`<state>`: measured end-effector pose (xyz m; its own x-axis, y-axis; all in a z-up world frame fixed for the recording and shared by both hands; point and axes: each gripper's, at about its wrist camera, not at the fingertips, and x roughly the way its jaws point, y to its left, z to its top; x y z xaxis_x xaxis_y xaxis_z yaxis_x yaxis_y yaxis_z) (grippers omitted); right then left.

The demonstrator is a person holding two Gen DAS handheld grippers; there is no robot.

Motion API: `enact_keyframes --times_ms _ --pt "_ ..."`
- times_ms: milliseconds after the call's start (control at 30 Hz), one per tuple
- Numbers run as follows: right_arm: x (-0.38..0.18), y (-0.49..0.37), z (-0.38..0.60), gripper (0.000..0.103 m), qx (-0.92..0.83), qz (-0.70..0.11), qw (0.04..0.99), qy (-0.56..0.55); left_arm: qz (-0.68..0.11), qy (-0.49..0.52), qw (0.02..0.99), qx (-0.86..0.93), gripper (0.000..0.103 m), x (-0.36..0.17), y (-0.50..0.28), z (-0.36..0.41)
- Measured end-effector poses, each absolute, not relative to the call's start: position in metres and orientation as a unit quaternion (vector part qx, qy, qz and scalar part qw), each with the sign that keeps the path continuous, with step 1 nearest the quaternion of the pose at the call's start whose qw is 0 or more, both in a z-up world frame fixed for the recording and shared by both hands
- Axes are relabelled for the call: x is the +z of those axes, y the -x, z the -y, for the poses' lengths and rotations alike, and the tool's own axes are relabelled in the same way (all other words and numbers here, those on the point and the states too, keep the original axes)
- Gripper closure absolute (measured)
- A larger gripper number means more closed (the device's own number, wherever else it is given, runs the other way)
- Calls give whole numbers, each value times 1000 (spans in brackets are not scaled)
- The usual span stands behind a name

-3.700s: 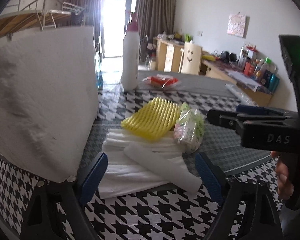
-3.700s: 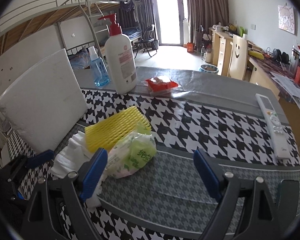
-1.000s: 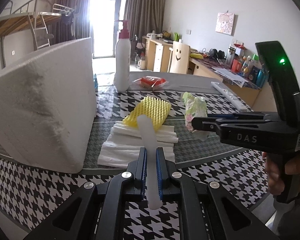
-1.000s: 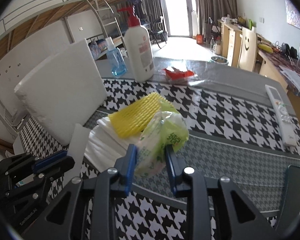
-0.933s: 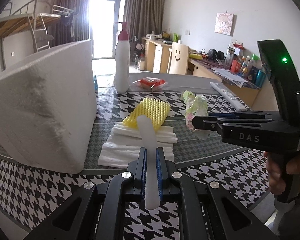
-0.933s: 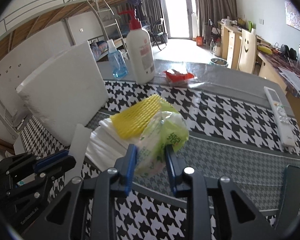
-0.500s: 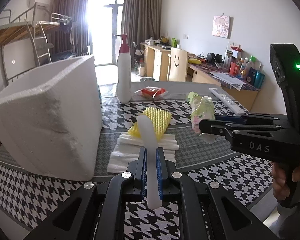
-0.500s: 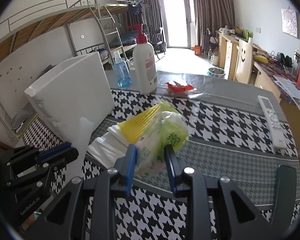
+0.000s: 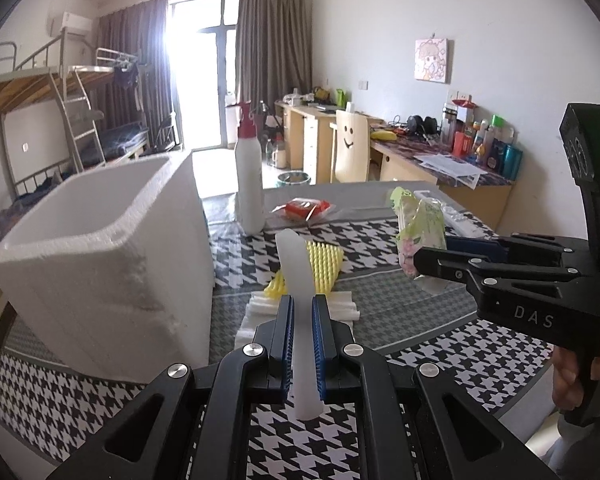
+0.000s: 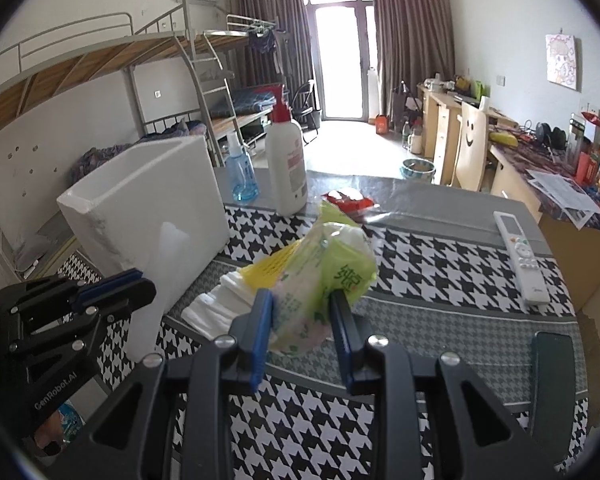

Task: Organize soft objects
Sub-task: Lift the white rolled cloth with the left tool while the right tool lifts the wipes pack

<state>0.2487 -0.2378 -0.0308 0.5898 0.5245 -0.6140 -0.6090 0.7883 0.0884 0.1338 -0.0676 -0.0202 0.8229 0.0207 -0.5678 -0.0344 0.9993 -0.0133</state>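
Observation:
My left gripper (image 9: 300,320) is shut on a white foam strip (image 9: 296,264) and holds it above the table, to the right of the open white foam box (image 9: 112,264). My right gripper (image 10: 302,316) is shut on a green tissue pack (image 10: 328,276), lifted above the table; the pack also shows in the left wrist view (image 9: 420,232). A yellow foam net (image 9: 324,260) lies on a pile of white foam sheets (image 9: 340,308) on the table below. The box stands at the left in the right wrist view (image 10: 148,220).
A white pump bottle (image 10: 286,172) and a blue spray bottle (image 10: 240,176) stand behind the box. A red packet (image 10: 350,200) lies at the far side of the table. A white remote (image 10: 520,252) and a dark phone (image 10: 552,384) lie at the right.
Both grippers have risen with their loads. The box's open top has come into view in the left wrist view. 3.7 s ago both grippers were open and empty.

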Motion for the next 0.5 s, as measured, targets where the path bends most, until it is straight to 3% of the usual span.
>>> enact_keyframes --times_ms 500 --pt "-5 -239 241 69 303 -278 910 46 -248 -17 969 -5 93 12 -133 66"
